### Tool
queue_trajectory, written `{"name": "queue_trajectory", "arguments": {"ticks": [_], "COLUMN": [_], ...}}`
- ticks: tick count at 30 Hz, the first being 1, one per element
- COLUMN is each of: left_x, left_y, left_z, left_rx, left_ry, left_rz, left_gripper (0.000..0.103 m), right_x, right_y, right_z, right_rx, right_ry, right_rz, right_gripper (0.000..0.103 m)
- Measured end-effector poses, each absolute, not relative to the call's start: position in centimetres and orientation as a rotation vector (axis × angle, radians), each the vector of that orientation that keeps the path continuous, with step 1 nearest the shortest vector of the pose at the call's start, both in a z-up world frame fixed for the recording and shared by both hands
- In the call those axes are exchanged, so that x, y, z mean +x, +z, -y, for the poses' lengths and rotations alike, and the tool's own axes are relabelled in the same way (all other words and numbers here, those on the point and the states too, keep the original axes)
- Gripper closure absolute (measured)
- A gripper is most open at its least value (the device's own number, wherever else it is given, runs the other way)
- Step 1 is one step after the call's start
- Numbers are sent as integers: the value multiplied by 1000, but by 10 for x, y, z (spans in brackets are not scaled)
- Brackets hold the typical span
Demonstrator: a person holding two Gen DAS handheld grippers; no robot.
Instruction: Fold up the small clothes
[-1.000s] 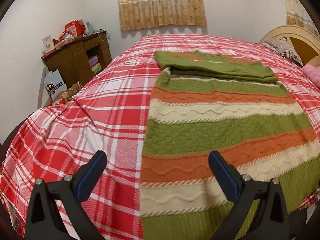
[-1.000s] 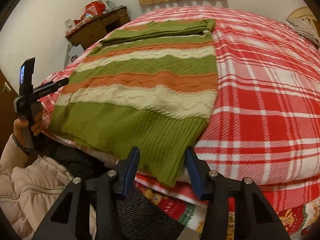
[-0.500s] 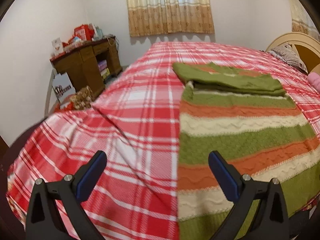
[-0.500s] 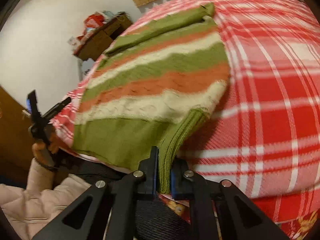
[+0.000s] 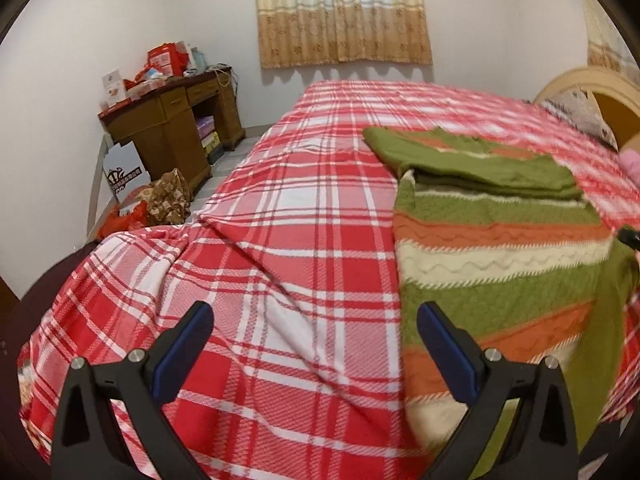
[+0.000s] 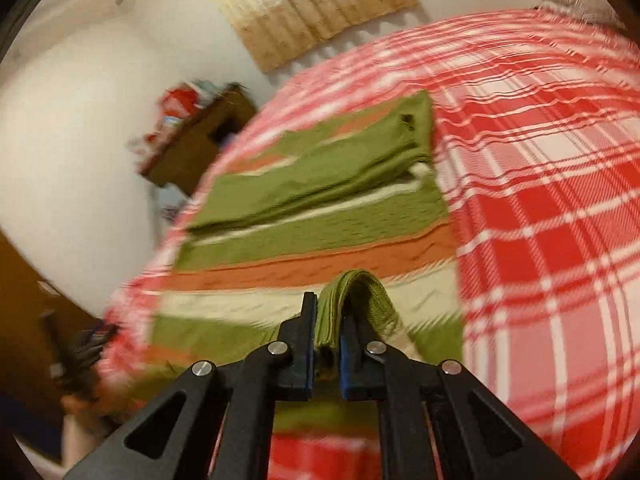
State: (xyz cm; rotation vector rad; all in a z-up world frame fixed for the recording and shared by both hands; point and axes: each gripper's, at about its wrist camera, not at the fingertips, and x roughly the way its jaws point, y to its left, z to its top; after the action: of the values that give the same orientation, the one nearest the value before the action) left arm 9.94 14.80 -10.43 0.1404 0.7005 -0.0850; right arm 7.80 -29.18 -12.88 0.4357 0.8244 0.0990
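Right wrist view blurred, right tongs [image 6: 327,330] clamping sweater hem [image 6: 352,296], desk smeared.

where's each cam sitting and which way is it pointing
Left wrist: on the left gripper, angled down across the plaid bed toward the curtain and desk; its open fingers show, holding nothing.
Right wrist: on the right gripper, angled down at the sweater; its fingers are shut on the green hem.
Shared: sweater, bed, curtain, desk.
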Motion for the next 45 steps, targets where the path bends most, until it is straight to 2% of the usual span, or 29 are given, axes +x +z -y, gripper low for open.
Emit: {"name": "queue_trajectory", "arguments": {"ticks": [9, 13, 16, 17, 18, 19, 22, 25, 27, 28, 35, 37, 38, 39, 44, 45], "left_x": [72, 64, 87, 98, 106, 118, 116, 108, 104, 103, 94, 93, 95, 99, 106, 107], "left_y": [-107, -104, -120, -128, -133, -144, -140, -138, -137, -134, -124, -128, -132, -135, -144, -144], "left_z": [-145, -118, -92, -87, -84, -81, -82, -83, -85, -86, -79, -75, -74, -75, -82, -84], "left_rx": [251, 266, 242, 235, 224, 189, 160, 191, 186, 172, 222, 264, 264, 252, 160, 135], "left_ry": [-376, -495, -517, -500, -497, -505, -505, -481, -462, -459, -445, -445, -447, -452, -454, -457], "left_rz": [-749, -680, -738, -773, -807, -883, -857, -840, -829, -822, -720, -711, -732, -755, -811, -818], "left_gripper": [0, 0, 0, 11, 34, 45, 48, 65, 87, 89, 88, 76, 65, 62, 62, 72], "right_x": [79, 85, 87, 87, 87, 87, 86, 86, 86, 86, 85, 85, 84, 84, 83, 82], "right_y": [-150, -151, -151, -151, -152, -151, -152, -154, -154, -154, -156, -157, -157, -157, -157, -158], "right_z": [296, 296, 297, 297, 297, 296, 295, 297, 298, 298, 302, 302, 303, 302, 303, 304], "right_rx": [454, 465, 465, 467, 468, 468, 465, 478, 488, 488, 526, 537, 537, 534, 531, 535], "right_ry": [81, 83, 83, 82, 79, 77, 73, 81, 86, 86, 90, 91, 91, 89, 91, 93], "right_rz": [-824, -829, -828, -828, -827, -826, -818, -809, -810, -811, -801, -798, -798, -799, -794, -790], "right_gripper": [95, 95, 95, 95, 95, 95, 95, 94, 94, 94, 94, 94, 94, 94, 94, 94]}}
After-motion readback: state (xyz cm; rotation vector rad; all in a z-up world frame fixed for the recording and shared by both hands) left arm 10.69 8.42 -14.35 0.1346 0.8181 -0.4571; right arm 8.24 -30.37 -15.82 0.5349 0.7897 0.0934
